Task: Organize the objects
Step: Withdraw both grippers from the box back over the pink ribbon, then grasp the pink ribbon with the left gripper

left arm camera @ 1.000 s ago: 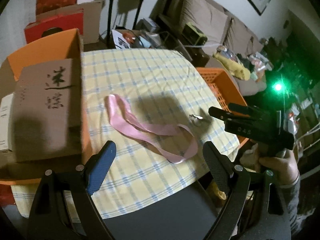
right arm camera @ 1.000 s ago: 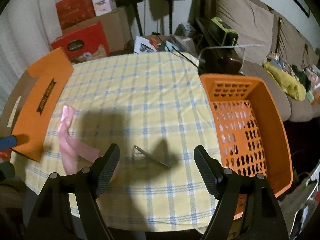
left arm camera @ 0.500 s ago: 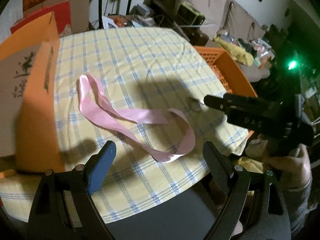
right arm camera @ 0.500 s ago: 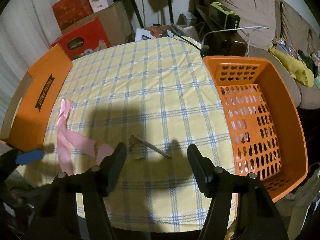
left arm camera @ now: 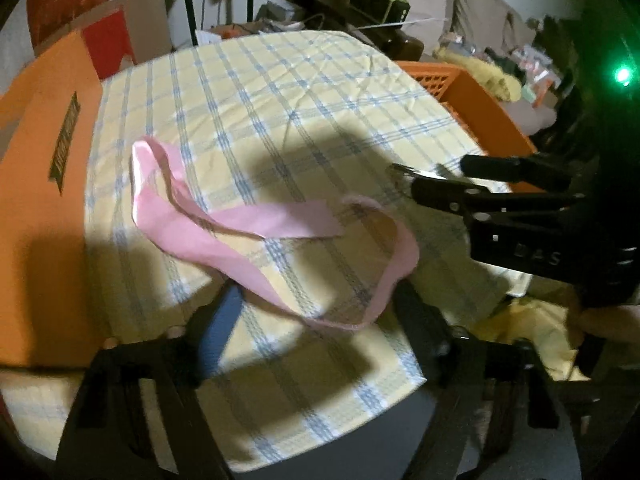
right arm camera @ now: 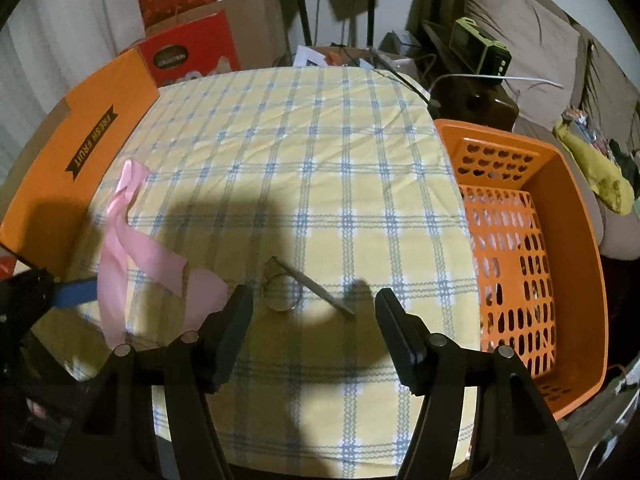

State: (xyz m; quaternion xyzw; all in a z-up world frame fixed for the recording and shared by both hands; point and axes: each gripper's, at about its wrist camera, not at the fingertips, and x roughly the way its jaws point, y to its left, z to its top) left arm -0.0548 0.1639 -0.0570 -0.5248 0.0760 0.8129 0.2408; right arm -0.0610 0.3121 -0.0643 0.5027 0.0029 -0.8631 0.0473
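Note:
A pink ribbon (left arm camera: 224, 236) lies looped on the yellow checked tablecloth (left arm camera: 280, 92). Its near loop sits between the fingers of my left gripper (left arm camera: 318, 296), whose jaws are closing; the pads do not visibly press it. In the right wrist view the ribbon (right arm camera: 120, 248) is at the left, with the left gripper's blue pad (right arm camera: 76, 292) beside it. A small metal ring with a thin rod (right arm camera: 296, 288) lies just ahead of my right gripper (right arm camera: 314, 312), which is open and empty. The left wrist view shows the right gripper (left arm camera: 436, 182) hovering by that metal piece (left arm camera: 404, 170).
An orange perforated basket (right arm camera: 452, 136) stands off the table's right edge. An orange "FRESH FRUIT" cardboard box (right arm camera: 80, 152) borders the left side. Red and brown boxes (right arm camera: 192, 52), speaker stands and a sofa (right arm camera: 520, 32) lie behind. The table's front edge is close under both grippers.
My left gripper came down and forward over the ribbon's near loop, and its jaws narrowed. The right gripper's jaws narrowed and it sank a little toward the metal ring.

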